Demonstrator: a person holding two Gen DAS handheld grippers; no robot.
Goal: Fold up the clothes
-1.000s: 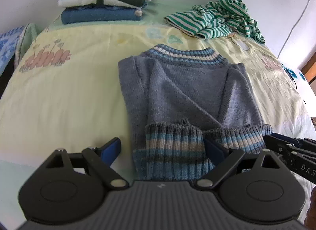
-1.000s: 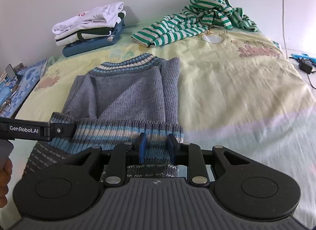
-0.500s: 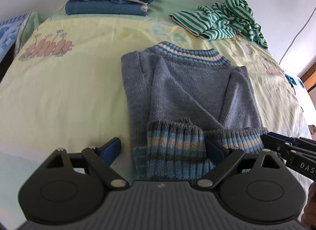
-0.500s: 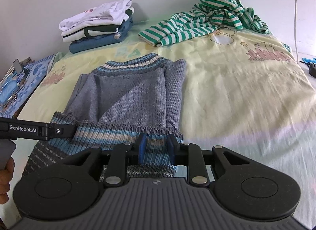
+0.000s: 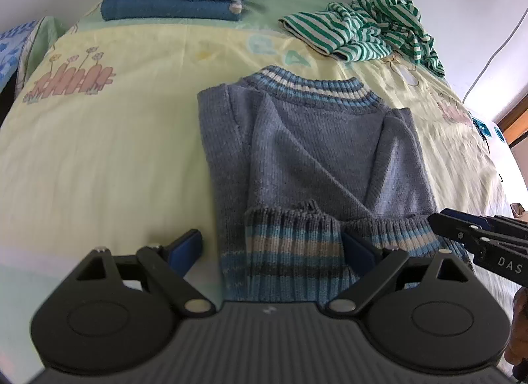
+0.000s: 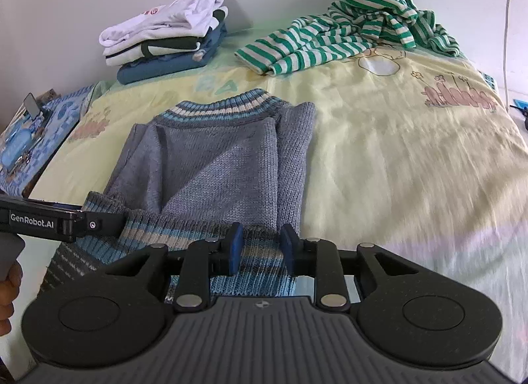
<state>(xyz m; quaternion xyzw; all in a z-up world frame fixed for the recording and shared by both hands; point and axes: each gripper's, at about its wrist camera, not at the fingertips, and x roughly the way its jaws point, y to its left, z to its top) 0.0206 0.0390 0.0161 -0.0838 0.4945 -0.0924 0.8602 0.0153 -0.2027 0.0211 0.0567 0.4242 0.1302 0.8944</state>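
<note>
Sweater (image 5: 316, 159) half folded on bed (image 5: 109, 153)
Soft, thick knit; take striped hem. Left tool (image 5: 274, 248) apart; right tool (image 6: 260, 245) opening around hem.

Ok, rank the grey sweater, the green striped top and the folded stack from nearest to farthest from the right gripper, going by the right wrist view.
From the right gripper, jaws opening:
1. Grey sweater: its striped hem lies between the fingers.
2. Green striped top: crumpled, far back, slightly right.
3. Folded stack: back left by the wall, close to the striped top in range, so this order is uncertain.

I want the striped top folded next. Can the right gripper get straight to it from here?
Probably not yet: the right gripper, jaws opening, has the grey sweater's hem between them. Beyond that, open bedsheet leads to the green striped top.
</note>
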